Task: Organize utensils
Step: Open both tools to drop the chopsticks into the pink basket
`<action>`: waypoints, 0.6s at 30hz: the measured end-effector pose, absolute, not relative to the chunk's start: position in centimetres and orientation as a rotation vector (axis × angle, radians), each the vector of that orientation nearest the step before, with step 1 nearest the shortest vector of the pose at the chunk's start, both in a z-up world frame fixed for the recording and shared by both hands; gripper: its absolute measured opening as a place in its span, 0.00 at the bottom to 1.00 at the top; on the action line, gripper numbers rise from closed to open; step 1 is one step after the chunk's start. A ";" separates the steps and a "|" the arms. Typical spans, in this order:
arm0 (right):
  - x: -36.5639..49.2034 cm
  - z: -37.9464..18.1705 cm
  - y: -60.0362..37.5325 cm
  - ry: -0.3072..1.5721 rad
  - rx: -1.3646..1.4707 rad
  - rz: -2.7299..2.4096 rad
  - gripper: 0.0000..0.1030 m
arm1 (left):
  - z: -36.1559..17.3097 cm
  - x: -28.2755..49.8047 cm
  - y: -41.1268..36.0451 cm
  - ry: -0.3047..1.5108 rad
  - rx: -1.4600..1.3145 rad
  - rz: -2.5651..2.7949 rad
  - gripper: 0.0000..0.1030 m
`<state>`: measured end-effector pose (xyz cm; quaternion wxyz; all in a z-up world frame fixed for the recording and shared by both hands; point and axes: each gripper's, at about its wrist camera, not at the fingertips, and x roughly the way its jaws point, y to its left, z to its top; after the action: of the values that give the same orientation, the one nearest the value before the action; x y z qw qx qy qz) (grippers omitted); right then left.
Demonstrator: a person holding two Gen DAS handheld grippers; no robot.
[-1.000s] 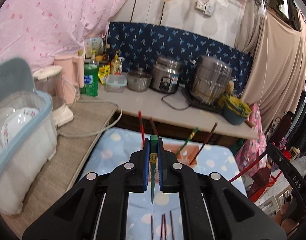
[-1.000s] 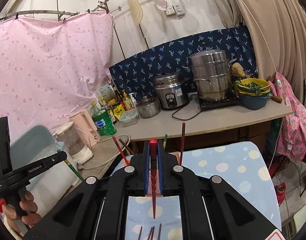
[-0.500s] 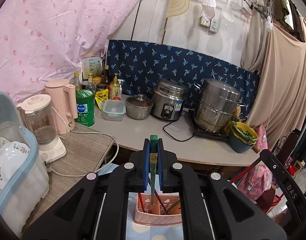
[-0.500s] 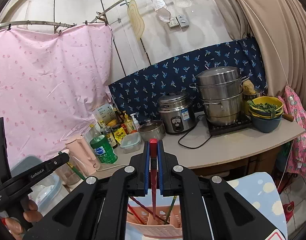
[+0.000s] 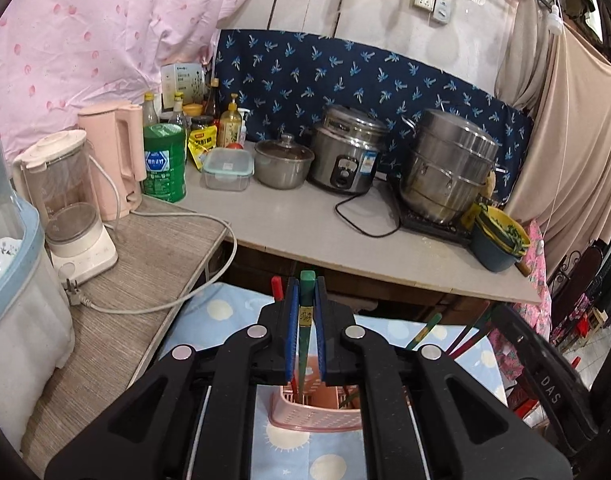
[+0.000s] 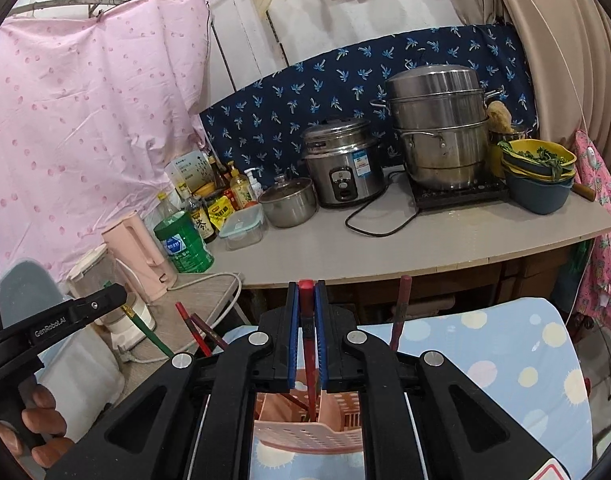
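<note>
My left gripper [image 5: 306, 292] is shut on a green chopstick [image 5: 305, 320] that stands upright, its lower tip inside the pink slotted basket [image 5: 305, 416]. My right gripper [image 6: 306, 292] holds a red chopstick [image 6: 307, 332] upright with its tip down in the same basket [image 6: 305, 436]; its jaws are starting to open, though the pads still touch the stick. Several other chopsticks [image 6: 399, 312] lean in the basket. In the right wrist view, the left gripper [image 6: 119, 296] and the hand [image 6: 37, 420] holding it show at the left.
The basket stands on a table with a blue dotted cloth [image 6: 505, 360]. Behind it runs a counter [image 5: 305, 220] with a rice cooker [image 5: 345, 160], a steel steamer pot [image 5: 445, 176], bottles, a pink kettle [image 5: 113, 160] and a blender [image 5: 65, 208]. A dish box [image 5: 9, 280] is at left.
Both grippers have carried their chopsticks forward and down over the pink basket. The tips, a second ago above the cloth, now stand inside the basket.
</note>
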<state>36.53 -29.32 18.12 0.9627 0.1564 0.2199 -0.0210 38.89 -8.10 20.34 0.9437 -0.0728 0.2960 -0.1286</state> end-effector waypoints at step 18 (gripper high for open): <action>29.2 20.9 -27.8 0.387 0.255 -0.042 0.33 | 20.3 32.5 -6.2 0.572 -0.108 -0.208 0.39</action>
<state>29.15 -27.79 20.85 0.9730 0.1265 0.1918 -0.0207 32.51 -6.19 20.33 0.9526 -0.0532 0.2813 -0.1024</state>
